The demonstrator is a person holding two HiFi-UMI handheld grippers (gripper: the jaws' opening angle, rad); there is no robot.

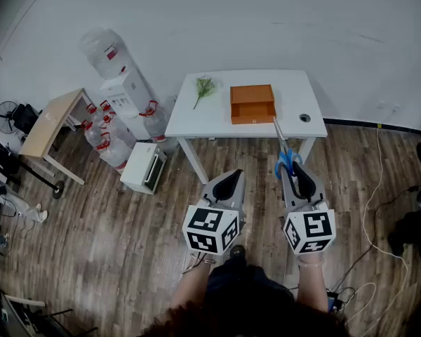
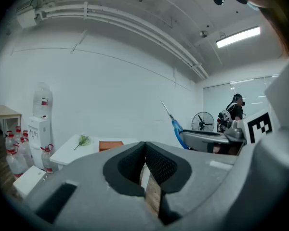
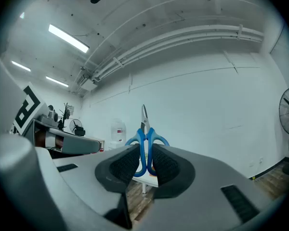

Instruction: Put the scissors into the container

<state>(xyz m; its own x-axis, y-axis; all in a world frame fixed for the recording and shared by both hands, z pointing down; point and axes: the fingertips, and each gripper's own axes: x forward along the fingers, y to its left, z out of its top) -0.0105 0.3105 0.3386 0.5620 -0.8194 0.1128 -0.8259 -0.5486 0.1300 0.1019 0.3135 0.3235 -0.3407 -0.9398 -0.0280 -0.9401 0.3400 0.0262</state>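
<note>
Blue-handled scissors stick up out of my right gripper, blades pointing toward the table; the right gripper view shows the scissors clamped by their handles between the black pads. From the left gripper view the scissors show at the right, tilted. The orange container sits open on the white table well ahead of both grippers. My left gripper hangs beside the right one over the floor; its black pads meet at the tips with nothing between them.
A green sprig lies on the table's left part and a small round hole at its right. Water jugs and a dispenser stand left of the table, with a white box on the floor. Cables trail at right.
</note>
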